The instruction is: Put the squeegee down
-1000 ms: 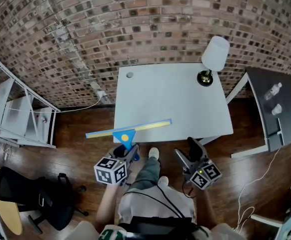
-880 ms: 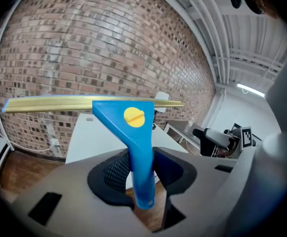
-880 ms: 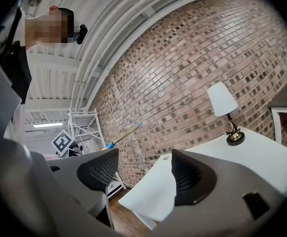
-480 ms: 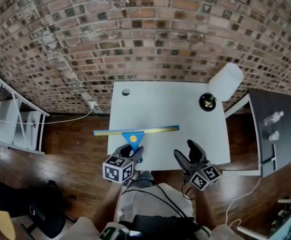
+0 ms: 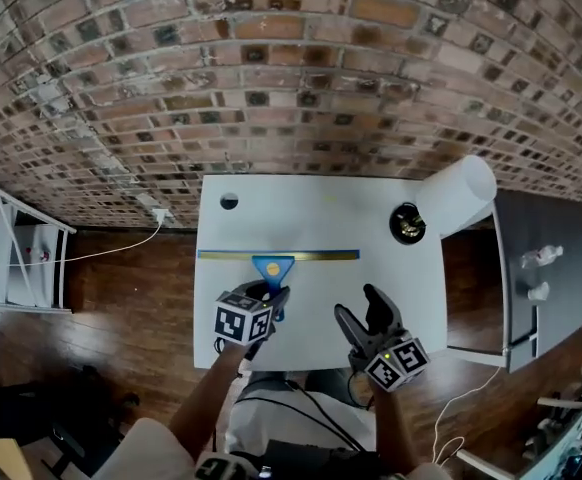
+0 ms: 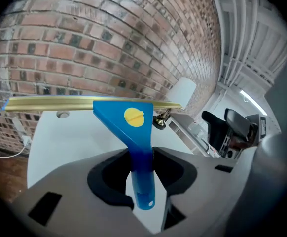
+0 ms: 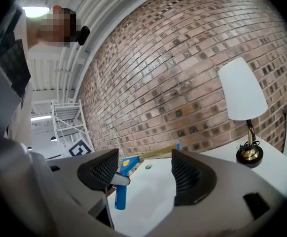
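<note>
The left gripper (image 5: 270,296) is held over the near half of the white rectangular table (image 5: 311,218) and is tilted nose-down toward the tabletop. The left forearm (image 5: 206,398) is stretched forward behind it from the lower edge of the head view. Its two dark jaws are pressed together on the narrow stem of the blue plastic squeegee with a long brass-coloured blade rail (image 6: 133,127), and the handle's end is seen sticking out behind the pads toward the camera. The squeegee is carried ahead of the jaws. Its rail lies level and crosswise, parallel to the red-brown brick wall (image 5: 291,88), over the middle of the table. Whether the rail touches the surface cannot be told.

The right gripper (image 7: 146,174) is held beside the left one, near the table's front edge, and is pointed nearly level at the wall. Its jaws are spread wide, and only bare tabletop is seen between them. A brass-based lamp with a white shade (image 5: 458,196) is seen toward the table's far right corner, well apart from both grippers.
</note>
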`<action>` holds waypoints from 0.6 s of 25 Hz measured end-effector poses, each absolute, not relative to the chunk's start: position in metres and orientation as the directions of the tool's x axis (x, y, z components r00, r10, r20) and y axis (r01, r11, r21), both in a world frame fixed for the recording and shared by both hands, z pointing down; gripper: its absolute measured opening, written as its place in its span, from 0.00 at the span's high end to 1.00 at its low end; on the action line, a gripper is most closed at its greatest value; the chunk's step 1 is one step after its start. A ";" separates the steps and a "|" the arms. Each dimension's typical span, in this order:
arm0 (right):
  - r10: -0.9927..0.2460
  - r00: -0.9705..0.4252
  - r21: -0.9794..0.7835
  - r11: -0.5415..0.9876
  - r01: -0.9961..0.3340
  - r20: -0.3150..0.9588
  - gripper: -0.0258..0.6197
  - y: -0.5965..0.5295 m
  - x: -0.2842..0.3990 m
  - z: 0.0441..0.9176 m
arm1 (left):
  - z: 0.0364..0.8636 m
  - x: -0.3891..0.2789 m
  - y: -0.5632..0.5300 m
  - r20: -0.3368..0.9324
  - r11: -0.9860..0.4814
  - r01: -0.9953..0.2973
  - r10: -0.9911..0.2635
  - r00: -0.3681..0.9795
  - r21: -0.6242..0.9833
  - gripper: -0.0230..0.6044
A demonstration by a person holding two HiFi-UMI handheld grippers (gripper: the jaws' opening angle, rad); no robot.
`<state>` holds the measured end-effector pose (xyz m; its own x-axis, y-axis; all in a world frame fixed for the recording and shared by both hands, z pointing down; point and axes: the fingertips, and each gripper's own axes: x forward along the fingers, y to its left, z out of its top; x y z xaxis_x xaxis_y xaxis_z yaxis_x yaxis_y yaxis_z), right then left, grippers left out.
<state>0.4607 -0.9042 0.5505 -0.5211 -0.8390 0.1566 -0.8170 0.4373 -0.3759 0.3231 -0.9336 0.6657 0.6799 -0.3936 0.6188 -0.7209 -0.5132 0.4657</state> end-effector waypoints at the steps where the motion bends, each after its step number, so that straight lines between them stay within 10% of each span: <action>1: -0.842 -0.517 -0.376 0.433 -0.819 0.156 0.43 -0.914 0.469 0.551 | 0.671 0.334 -0.952 0.622 -0.515 -0.721 -0.391 0.679 0.464 0.76; 15: -0.823 -0.533 -0.418 0.422 -0.805 0.196 0.43 -0.958 0.536 0.577 | 0.807 0.428 -1.128 0.837 -0.425 -0.817 -0.208 0.507 0.389 0.76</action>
<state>0.5363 -0.9583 0.5766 -0.5333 -0.8228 0.1964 -0.8047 0.4219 -0.4177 0.4280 -1.1279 0.8071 0.5068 -0.2075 0.8367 -0.8170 -0.4254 0.3893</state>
